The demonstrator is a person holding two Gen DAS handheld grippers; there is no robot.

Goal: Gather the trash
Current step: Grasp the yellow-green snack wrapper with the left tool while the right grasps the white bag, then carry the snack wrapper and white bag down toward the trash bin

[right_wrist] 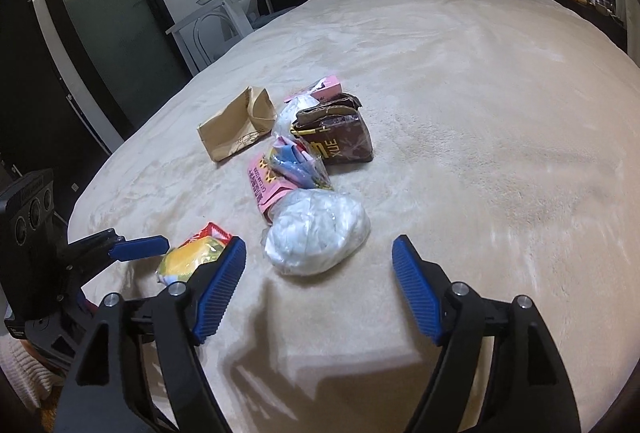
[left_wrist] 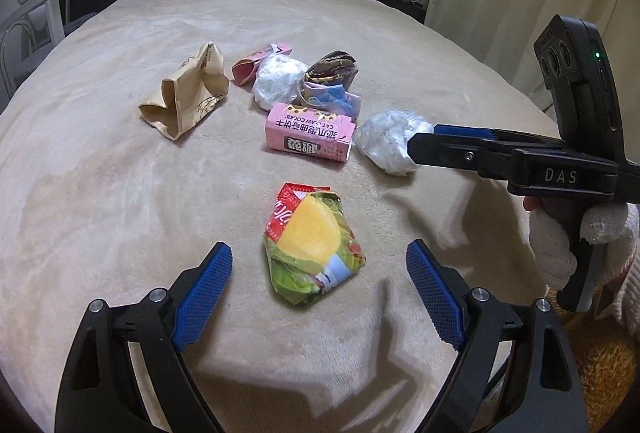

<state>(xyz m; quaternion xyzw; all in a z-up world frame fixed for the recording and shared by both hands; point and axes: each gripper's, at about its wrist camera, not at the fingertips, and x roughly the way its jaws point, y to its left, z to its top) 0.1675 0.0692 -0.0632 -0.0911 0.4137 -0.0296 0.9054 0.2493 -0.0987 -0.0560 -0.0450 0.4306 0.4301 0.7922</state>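
We hover over bed (left_wrist: 120,161). Left gripper (left_wrist: 320,289) jaws wide, empty, framing crumpled snack wrapper (left_wrist: 314,245) on blanket. Right gripper (right_wrist: 320,293) jaws apart, empty; clear plastic wad (right_wrist: 316,233) lies just ahead. We judge both light, soft, crushable, slick film. We pinch across bulkiest middle, not loose edges. Rest of trash sits beyond: pink cookie box (left_wrist: 310,133), paper bag (left_wrist: 188,93).

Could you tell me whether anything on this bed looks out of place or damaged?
Yes: crumpled trash litters the bed: a crushed paper bag, a pink box, a squashed carton and wadded plastic.
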